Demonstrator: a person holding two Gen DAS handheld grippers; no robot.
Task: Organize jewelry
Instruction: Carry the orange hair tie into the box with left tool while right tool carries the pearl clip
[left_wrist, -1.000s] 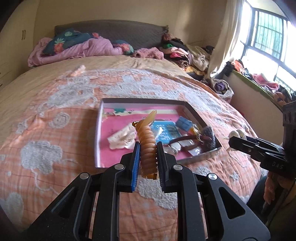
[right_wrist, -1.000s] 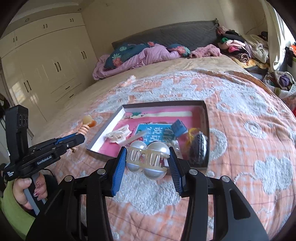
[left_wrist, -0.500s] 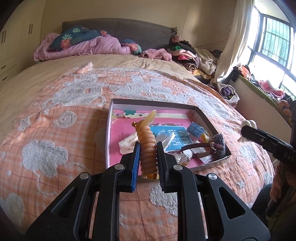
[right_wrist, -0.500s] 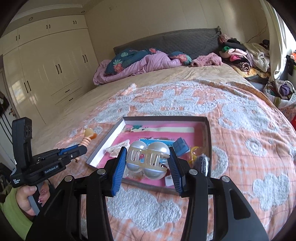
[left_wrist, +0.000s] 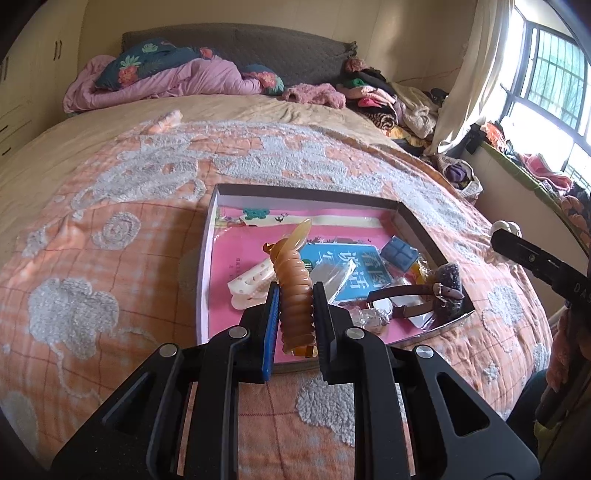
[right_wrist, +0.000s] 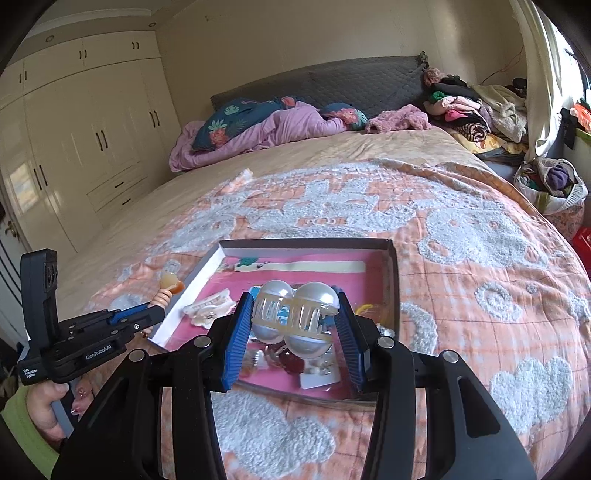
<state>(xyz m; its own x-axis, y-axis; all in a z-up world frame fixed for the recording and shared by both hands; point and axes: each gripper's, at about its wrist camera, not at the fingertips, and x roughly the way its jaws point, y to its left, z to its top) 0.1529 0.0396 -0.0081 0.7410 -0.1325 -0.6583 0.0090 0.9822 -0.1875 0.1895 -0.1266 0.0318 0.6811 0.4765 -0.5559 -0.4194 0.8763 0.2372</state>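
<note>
Both tongs have closed in on the shallow box (left_wrist: 212, 236) on the bed over the past second: the left tongs (left_wrist: 295, 314), with the amber ribbed hair clip (left_wrist: 293, 295), now hang over its near edge. The right tongs (right_wrist: 295, 332), with the pearl hair claw (right_wrist: 295, 317), have moved from short of the box to above its contents.
</note>
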